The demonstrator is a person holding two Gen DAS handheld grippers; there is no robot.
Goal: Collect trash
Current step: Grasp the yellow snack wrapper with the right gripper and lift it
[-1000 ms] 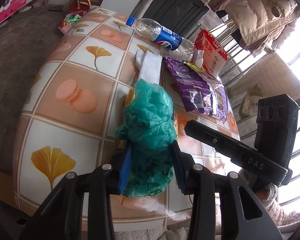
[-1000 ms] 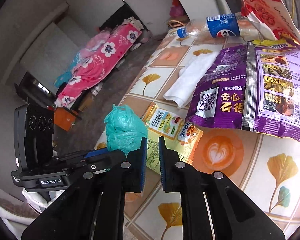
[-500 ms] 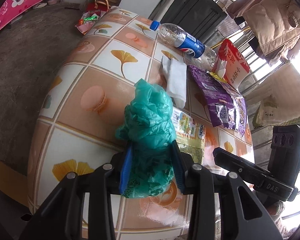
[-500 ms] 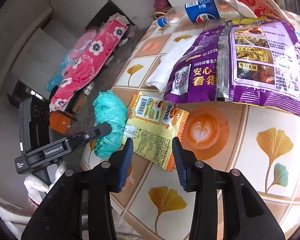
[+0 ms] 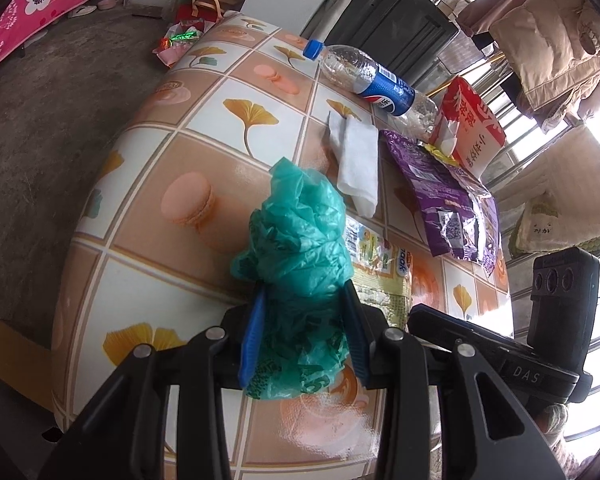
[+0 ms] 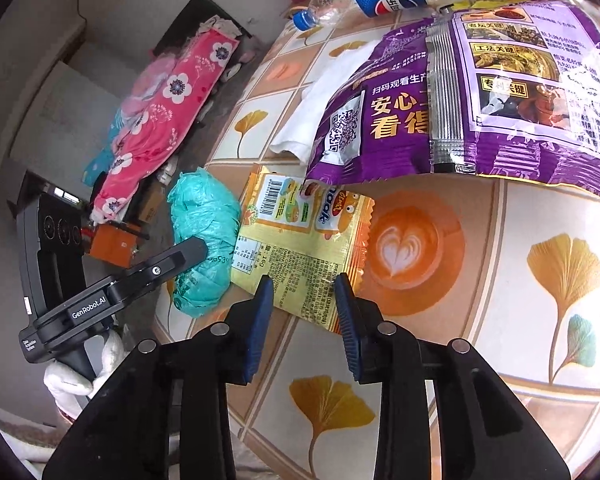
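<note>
My left gripper [image 5: 304, 292] is shut on a crumpled green plastic bag [image 5: 300, 232], held just above the tiled table [image 5: 180, 140]; the right wrist view shows the same bag [image 6: 204, 216] at the left. A yellow snack wrapper [image 6: 300, 240] lies flat beside the bag. My right gripper [image 6: 304, 286] points down at the wrapper's near edge. Its jaws are closing with that edge between them, and the pads stand apart from it. In the left wrist view the bag partly hides the wrapper [image 5: 380, 264].
A purple snack packet [image 6: 480, 100] overlaps the wrapper's far end. A white tissue [image 5: 358, 160], a blue-labelled plastic bottle [image 5: 364, 72] and a red packet [image 5: 468, 124] lie farther back. The table edge drops to a concrete floor on the left.
The right jaws went from shut to wide apart, then narrowed around the yellow wrapper's near edge as the gripper came closer to it. The left gripper kept the green bag and shifted slightly.
</note>
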